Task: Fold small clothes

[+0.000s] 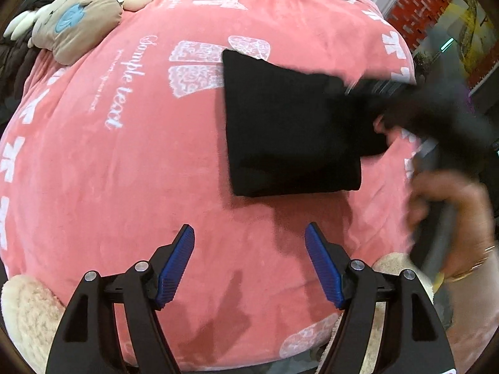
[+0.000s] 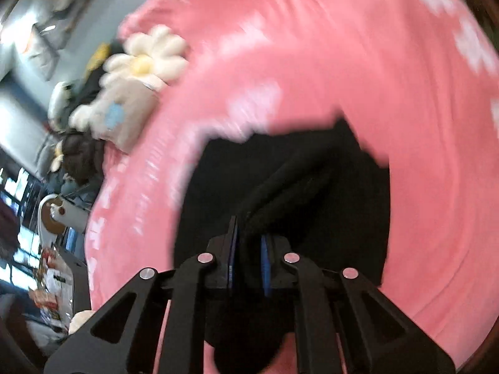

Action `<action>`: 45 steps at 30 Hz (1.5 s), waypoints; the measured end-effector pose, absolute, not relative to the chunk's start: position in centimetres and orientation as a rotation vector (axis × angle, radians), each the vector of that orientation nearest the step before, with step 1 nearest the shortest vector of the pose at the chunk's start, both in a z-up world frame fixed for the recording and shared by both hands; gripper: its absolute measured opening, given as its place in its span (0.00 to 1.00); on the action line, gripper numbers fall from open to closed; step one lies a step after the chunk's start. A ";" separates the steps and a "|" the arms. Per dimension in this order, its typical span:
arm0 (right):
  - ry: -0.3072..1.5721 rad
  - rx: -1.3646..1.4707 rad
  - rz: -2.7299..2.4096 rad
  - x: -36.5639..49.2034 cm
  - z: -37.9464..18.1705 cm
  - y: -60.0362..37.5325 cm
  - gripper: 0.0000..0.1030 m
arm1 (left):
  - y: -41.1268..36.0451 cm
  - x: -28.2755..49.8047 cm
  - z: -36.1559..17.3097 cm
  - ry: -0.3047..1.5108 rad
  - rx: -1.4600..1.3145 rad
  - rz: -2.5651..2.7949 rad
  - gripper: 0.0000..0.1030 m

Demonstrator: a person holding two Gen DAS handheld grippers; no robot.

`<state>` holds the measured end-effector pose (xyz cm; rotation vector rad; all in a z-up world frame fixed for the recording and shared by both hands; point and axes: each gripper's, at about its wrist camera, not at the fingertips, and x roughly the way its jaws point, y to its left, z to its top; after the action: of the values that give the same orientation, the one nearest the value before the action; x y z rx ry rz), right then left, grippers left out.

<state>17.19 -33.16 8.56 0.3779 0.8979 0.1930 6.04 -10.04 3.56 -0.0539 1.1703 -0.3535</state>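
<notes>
A black garment (image 1: 290,124) lies folded into a rough rectangle on the pink blanket (image 1: 124,155). My left gripper (image 1: 249,233) hovers over bare blanket in front of the garment's near edge, jaws wide apart with nothing between the blue pads (image 1: 174,268). At the right of the left wrist view a hand (image 1: 452,218) holds the blurred right gripper at the garment's right edge, where the cloth lifts. In the right wrist view my right gripper (image 2: 249,237) is shut on a bunched fold of the black garment (image 2: 296,180), which rises off the blanket (image 2: 343,46).
A daisy-shaped plush cushion and a beige plush with a blue patch (image 1: 78,21) lie at the blanket's far left corner. A fluffy cream edge (image 1: 21,311) borders the near side. Dark clothing (image 1: 12,62) sits beyond the left edge. Shelves and clutter (image 2: 46,265) stand off the bed.
</notes>
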 end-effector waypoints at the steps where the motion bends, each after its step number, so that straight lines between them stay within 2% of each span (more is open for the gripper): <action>1: 0.881 0.341 0.178 17.0 9.4 -33.4 0.11 | -10.2 6.2 3.5 1.169 -0.053 -0.359 0.68; 4: 0.951 0.229 0.069 16.9 6.4 -34.9 0.13 | -11.0 6.8 3.5 1.161 -0.054 -0.370 0.68; 6: 1.162 0.245 0.042 17.5 -0.6 -36.3 0.17 | -11.7 7.4 3.4 1.161 -0.063 -0.385 0.68; 7: 1.173 0.285 0.058 17.3 -1.5 -36.7 0.18 | -12.3 8.0 3.3 1.160 -0.067 -0.395 0.69; 8: 1.106 0.333 0.070 16.5 -1.0 -37.2 0.20 | -12.7 8.4 3.3 1.159 -0.074 -0.408 0.69; 9: 1.075 0.352 0.069 16.1 -0.3 -37.7 0.27 | -13.1 8.9 3.2 1.156 -0.086 -0.423 0.69; 10: 1.054 0.369 0.055 15.8 0.2 -38.1 0.49 | -13.4 9.9 3.0 1.154 -0.111 -0.432 0.71; 11: 1.021 0.397 0.042 15.3 0.8 -38.8 0.64 | -13.5 10.5 2.9 1.155 -0.131 -0.435 0.71; 18: 1.059 0.578 0.079 15.4 -1.1 -41.8 0.64 | -14.8 17.5 0.4 1.210 -0.255 -0.392 0.72; 25: 1.107 0.677 0.100 16.8 -3.1 -41.7 0.65 | -16.5 20.5 -3.0 1.292 -0.195 -0.336 0.72; 31: 1.097 0.681 0.087 17.2 -3.8 -41.1 0.73 | -16.6 21.3 -4.5 1.324 -0.233 -0.327 0.82; 37: 1.092 0.665 0.066 17.4 -3.8 -40.5 0.73 | -17.2 21.5 -4.6 1.308 -0.198 -0.330 0.86; 42: 1.098 0.667 0.056 17.4 -3.6 -40.4 0.70 | -17.9 21.7 -4.7 1.307 -0.196 -0.321 0.87; 45: 1.100 0.673 0.064 17.4 -3.5 -40.5 0.58 | -18.3 21.7 -4.6 1.311 -0.187 -0.317 0.87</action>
<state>17.35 -40.45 -3.53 0.6727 1.0998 0.0638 21.74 -18.32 -4.60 -0.1866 1.3106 -0.3166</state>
